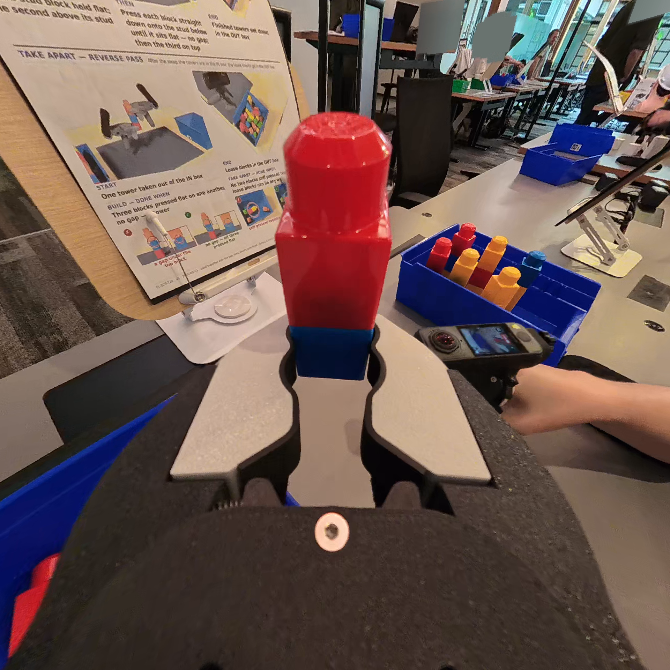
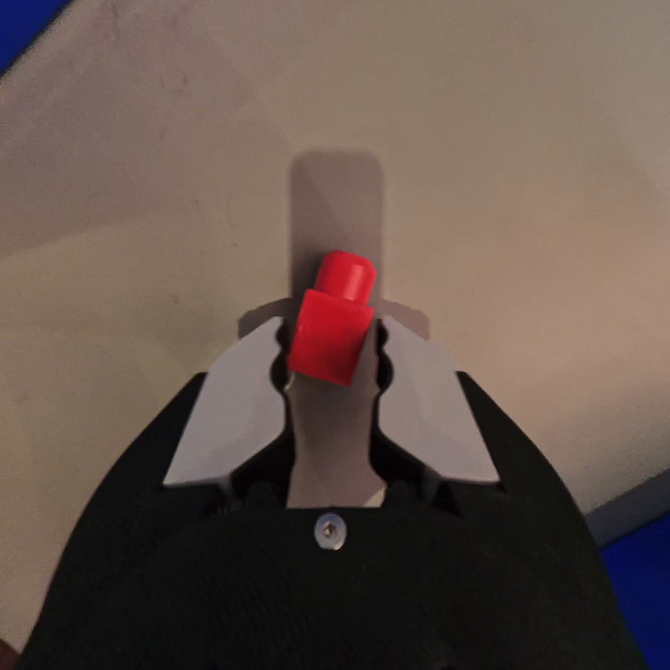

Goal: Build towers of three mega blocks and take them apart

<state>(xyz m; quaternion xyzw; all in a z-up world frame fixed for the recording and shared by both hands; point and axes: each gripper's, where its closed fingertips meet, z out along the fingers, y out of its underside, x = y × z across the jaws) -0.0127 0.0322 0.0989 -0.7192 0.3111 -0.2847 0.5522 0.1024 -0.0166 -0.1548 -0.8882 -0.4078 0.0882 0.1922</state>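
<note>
Your left gripper (image 1: 330, 357) is clamped on the blue block (image 1: 330, 353) at the base of a stack, both pads pressed to its sides, with a red block (image 1: 335, 232) seated on top and pointing away from the camera. Your right gripper (image 2: 330, 348) has its jaws spread around a lone red block (image 2: 330, 331); that block lies tilted on the worktop (image 2: 145, 181), a clear gap shows at the right pad, and whether the left pad touches it you cannot tell, so nothing is gripped. The worktop is plain pale grey, lit warm in the right wrist view, with a blue edge (image 2: 21, 29) in the top left corner. In the left wrist view a dark mat (image 1: 108, 391) lies on the worktop, an instruction sheet (image 1: 145, 145) leans on a white stand (image 1: 224, 311) at the left, and a blue bin (image 1: 489, 290) on the right holds built towers (image 1: 486, 264) in red, orange and blue. Your right hand (image 1: 551, 402) shows at the right edge, holding the other handle with its camera (image 1: 482, 340). Another blue bin (image 1: 72, 489) with red blocks sits near the lower left. Behind: an open office with rows of desks, another blue bin (image 1: 569, 156), a dark chair (image 1: 420, 137) and people at the far end.
</note>
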